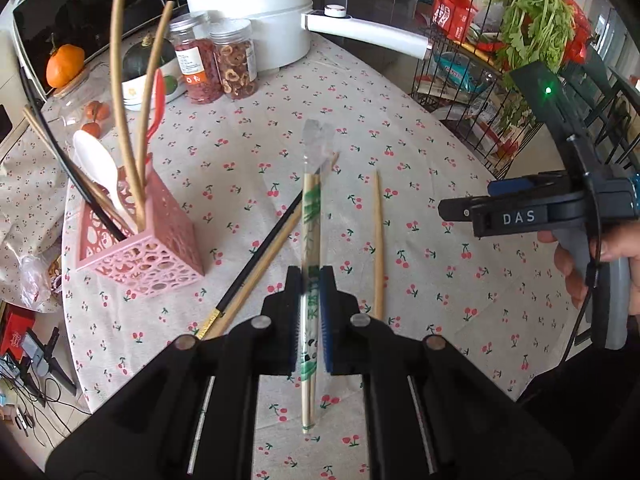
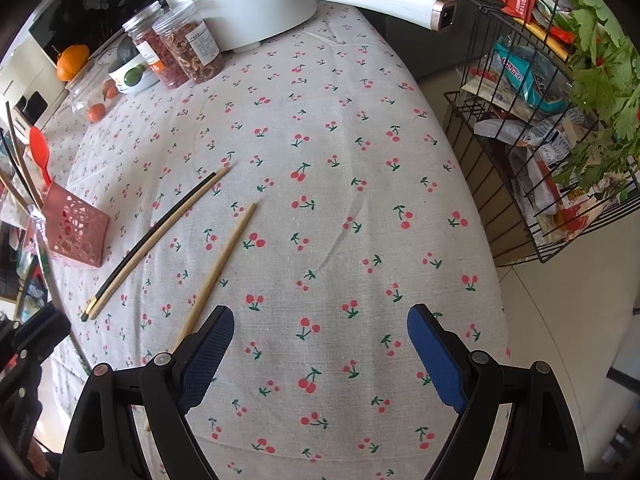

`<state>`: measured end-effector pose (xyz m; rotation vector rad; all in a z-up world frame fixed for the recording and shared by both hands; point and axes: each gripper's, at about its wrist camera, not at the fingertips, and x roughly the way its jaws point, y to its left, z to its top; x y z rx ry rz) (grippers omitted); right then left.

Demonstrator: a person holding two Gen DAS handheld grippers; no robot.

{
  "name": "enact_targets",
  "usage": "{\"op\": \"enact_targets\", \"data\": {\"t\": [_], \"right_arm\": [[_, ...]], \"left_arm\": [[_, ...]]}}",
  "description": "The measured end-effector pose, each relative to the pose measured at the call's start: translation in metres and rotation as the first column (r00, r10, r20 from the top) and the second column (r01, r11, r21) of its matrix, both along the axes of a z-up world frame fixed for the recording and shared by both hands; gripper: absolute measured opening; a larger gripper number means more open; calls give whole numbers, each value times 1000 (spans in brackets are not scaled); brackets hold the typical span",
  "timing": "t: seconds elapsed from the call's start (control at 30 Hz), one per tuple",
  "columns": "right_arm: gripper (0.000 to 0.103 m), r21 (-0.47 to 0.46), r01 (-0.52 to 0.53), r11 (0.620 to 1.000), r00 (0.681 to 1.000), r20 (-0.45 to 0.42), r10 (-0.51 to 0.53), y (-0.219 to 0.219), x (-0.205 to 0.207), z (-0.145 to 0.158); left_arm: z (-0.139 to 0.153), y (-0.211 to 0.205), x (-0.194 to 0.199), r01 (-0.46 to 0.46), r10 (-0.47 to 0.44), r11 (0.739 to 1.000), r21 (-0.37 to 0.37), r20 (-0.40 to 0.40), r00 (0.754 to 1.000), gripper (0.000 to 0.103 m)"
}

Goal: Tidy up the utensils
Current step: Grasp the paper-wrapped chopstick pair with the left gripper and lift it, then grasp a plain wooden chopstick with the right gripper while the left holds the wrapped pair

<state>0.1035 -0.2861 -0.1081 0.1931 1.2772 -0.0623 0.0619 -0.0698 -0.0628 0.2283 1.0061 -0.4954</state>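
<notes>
Both tools differ: left tool [image 1: 311,312] clamps wrapped chopsticks [image 1: 311,240], while right tool [image 2: 320,356] spreads wide, holding nothing.

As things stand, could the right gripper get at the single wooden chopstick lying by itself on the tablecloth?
Probably yes. The right gripper is open and empty, and the single wooden chopstick lies just by its left finger on the tablecloth, with nothing over it.

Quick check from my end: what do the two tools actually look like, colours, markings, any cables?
Both are black plastic with blue textured pads and silver pivot pins. The left tool shows pale slide rails on its body. The right tool, seen side-on from the left wrist view, carries white "DAS" lettering, a grey handle, a green indicator light and a thin black cable.
</notes>
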Motion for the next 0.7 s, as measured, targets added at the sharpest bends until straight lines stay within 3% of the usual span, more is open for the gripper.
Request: {"op": "enact_targets", "data": {"t": [0.47, 0.53, 0.6, 0.7], "right_arm": [[90, 4, -81, 997, 994, -70, 81, 67, 35, -37], [89, -34, -79, 996, 995, -64, 77, 76, 38, -40], [83, -76, -83, 994, 996, -50, 80, 84, 41, -41], [57, -116, -101, 988, 995, -19, 100, 96, 42, -37]], "left_arm": [[19, 65, -10, -61, 66, 993, -101, 46, 997, 10], [19, 72, -10, -70, 76, 992, -107, 45, 996, 10], [20, 78, -11, -84, 90, 990, -113, 45, 995, 10], [21, 86, -11, -101, 107, 987, -121, 45, 993, 10]]}}
